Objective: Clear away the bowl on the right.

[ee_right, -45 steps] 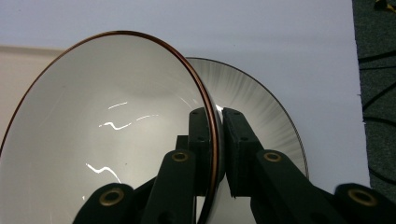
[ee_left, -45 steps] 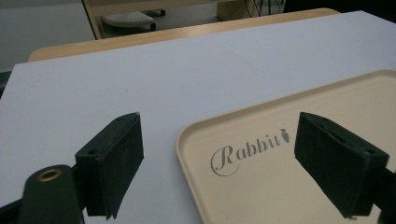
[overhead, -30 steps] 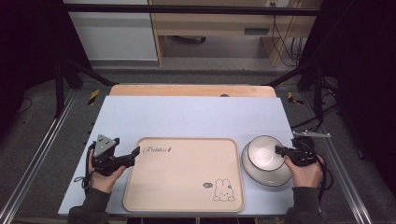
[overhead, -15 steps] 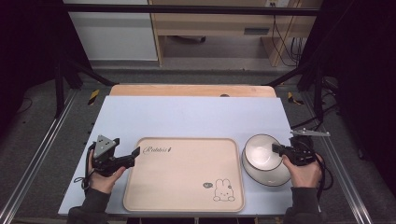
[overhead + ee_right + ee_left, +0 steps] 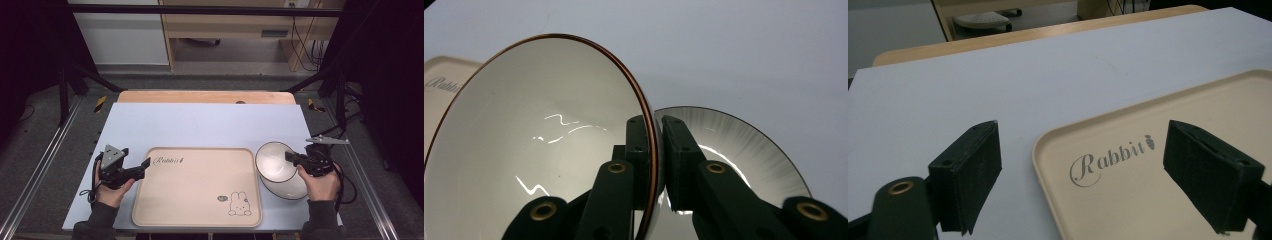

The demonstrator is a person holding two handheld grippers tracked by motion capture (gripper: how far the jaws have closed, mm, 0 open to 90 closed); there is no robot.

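R claw clamped on white bowl rim; since 1 s ago I've tipped it up off the plate. L claw apart by tray. Lift started, tray likely next

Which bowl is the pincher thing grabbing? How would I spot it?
Start at the big beige tray with the rabbit on it, then look just off its right edge. Two white dishes sit there; the bowl is the upper one, tilted, with the right gripper shut on its thin brown rim. The plate under it is flatter.
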